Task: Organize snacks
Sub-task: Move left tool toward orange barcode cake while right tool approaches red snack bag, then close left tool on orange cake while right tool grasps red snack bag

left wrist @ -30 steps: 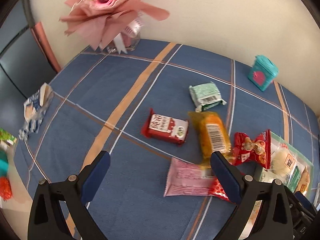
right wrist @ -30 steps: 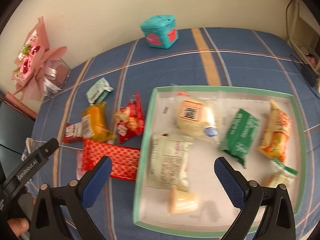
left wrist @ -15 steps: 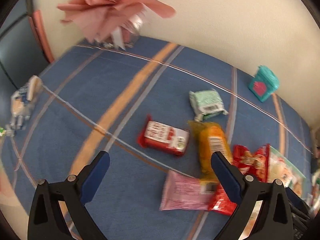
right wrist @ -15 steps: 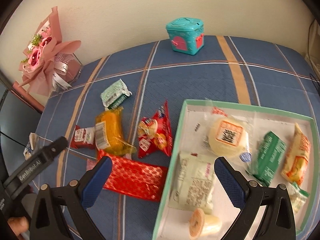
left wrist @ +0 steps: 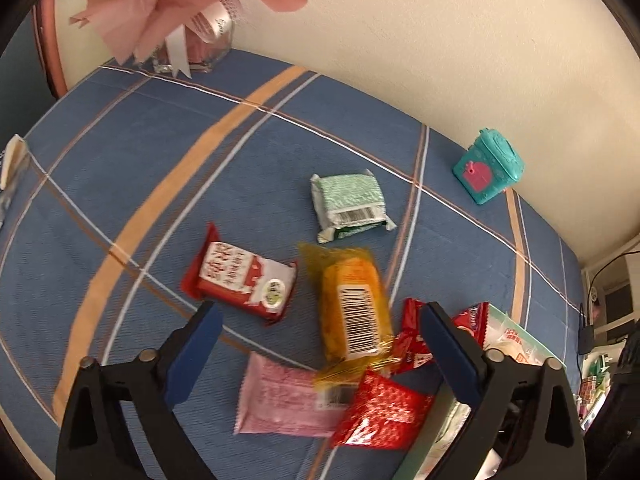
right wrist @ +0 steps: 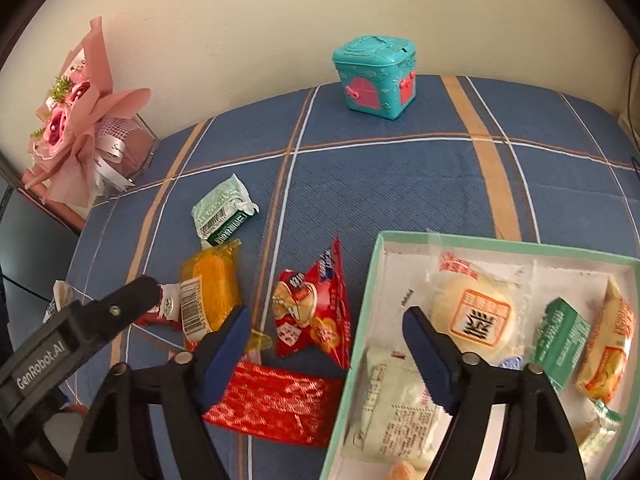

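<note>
Left wrist view:
- Left gripper (left wrist: 316,354): jaws closing, nothing clamped; the blue pads frame the loose pile at the lower centre without touching it.
- Orange packet (left wrist: 354,308): centre of frame, barcode up, between the pads.
- Pink packet (left wrist: 284,398): lower centre, flat, its right end under the red patterned packet (left wrist: 382,414).
- Red-and-white packet (left wrist: 242,276): left of centre, just above the left pad.
- Green packet (left wrist: 350,206): above the orange one, apart from it.
- Teal box (left wrist: 489,171): upper right, by the wall.
- Bouquet (left wrist: 176,4): upper left.
- Blue plaid cloth (left wrist: 120,184): under everything.

Right wrist view:
- Right gripper (right wrist: 324,344): jaws closing, empty; the pads straddle the tray's left rim.
- Tray (right wrist: 500,242): lower right, holding a round bun (right wrist: 474,312), a green box (right wrist: 560,340) and several wrapped snacks; those at the far right edge are too distorted to name.
- Red cartoon packet (right wrist: 310,312): centre, just left of the tray.
- Left gripper's finger (right wrist: 100,316): lower left, over the red-and-white packet.
</note>
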### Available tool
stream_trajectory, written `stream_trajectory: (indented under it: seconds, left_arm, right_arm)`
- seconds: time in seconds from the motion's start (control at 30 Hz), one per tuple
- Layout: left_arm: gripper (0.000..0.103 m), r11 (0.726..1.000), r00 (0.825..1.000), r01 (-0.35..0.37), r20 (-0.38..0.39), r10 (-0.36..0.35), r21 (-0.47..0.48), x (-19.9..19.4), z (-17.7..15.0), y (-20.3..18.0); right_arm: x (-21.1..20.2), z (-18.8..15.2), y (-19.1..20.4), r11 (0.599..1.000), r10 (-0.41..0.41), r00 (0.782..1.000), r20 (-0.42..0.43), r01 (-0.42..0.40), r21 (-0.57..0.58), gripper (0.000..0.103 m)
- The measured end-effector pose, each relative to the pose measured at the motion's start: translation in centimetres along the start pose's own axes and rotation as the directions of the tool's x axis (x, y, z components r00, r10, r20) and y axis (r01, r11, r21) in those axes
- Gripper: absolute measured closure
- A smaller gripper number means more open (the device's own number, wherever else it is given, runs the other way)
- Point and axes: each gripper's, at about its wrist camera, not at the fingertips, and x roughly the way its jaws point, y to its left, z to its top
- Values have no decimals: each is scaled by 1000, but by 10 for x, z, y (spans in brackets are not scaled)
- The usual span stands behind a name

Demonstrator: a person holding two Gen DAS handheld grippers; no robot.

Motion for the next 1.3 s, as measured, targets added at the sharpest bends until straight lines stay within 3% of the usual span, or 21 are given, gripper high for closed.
stream_trajectory:
  seconds: [0.03, 0.13, 0.27, 0.33, 0.43, 0.77, 0.97, 1.3]
  left_arm:
    - [14, 1000, 1000, 5, -4, -5, 1, 2, 1, -2]
    - [15, 1000, 1000, 6, -18, -6, 12, 10, 2, -9]
    - [23, 1000, 999, 11, -52, -10, 17, 25, 1, -14]
    - [24, 1000, 998, 2, -69, -1, 23, 33, 0, -16]
    - [25, 1000, 996, 15, -86, -14, 14, 42, -1, -16]
    - [52, 1000, 994, 20, -110, -21, -11, 52, 0, -14]
    - [62, 1000, 994, 20, -104, -19, 6, 50, 0, -16]
    - [64, 999, 999, 35, -35, -35, -7, 17, 9, -16]
  right_arm:
    - [1, 0, 2, 1000, -5, 1000, 2, 5, -9, 27]
    - [6, 2, 10, 999, -12, 1000, 14, 12, -49, 28]
    - [17, 2, 14, 997, -21, 1000, 4, 21, -70, 43]
    - [25, 1, 13, 998, -21, 1000, -10, 21, -64, 44]
    - [26, 2, 18, 991, -73, 997, 12, 74, -111, 53]
    - [29, 0, 23, 987, -66, 997, 28, 69, -145, 56]
    - [26, -1, 26, 986, -61, 998, 28, 65, -156, 57]
    - [2, 5, 30, 990, -32, 998, 58, 39, -139, 58]
